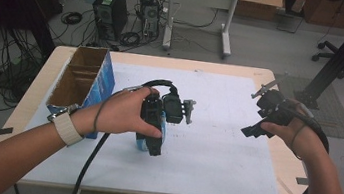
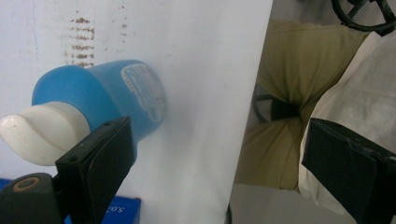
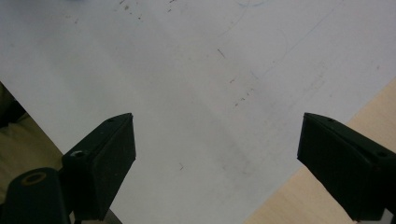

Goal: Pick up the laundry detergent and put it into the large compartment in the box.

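A blue bottle with a white twisted cap rests on the white sheet. In the high view the blue bottle shows just under my left hand, near the sheet's middle. My left gripper points down and back toward the person. Its jaws stand wide apart, and the left one is in front of the bottle's neck without squeezing it. My right gripper hovers over the sheet's right edge, and in its own view the right gripper is open with nothing between its jaws.
An open cardboard box with blue sides stands at the table's left; its blue corner shows by the left jaw. The wooden table rim frames the sheet. Beyond the table's front edge are the person's trousers.
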`<action>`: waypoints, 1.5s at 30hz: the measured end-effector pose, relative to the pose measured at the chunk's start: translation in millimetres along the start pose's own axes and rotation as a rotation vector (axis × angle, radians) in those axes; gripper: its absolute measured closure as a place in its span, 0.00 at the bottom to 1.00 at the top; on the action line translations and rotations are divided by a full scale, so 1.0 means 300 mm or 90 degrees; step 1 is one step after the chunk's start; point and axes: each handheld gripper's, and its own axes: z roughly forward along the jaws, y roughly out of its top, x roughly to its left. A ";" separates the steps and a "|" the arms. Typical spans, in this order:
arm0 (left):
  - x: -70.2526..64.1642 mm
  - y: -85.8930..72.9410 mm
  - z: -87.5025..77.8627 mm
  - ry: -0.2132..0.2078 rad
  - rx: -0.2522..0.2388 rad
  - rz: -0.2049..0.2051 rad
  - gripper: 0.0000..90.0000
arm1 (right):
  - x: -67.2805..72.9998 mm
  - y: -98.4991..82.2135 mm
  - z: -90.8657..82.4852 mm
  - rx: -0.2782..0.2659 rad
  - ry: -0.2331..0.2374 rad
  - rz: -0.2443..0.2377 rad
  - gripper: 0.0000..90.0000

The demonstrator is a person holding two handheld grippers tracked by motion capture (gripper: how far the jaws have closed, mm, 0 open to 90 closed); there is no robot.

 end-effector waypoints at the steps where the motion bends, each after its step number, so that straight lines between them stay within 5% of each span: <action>1: -0.001 0.000 0.000 0.001 0.000 0.001 0.10 | 0.001 0.000 -0.001 0.000 -0.001 -0.001 0.13; 27: -0.002 0.004 -0.027 0.001 -0.007 -0.006 0.10 | 0.000 0.004 0.003 -0.001 0.004 -0.003 0.13; 45: 0.023 -0.018 -0.073 0.008 -0.014 -0.059 0.10 | 0.004 0.006 0.013 0.002 0.008 -0.006 0.13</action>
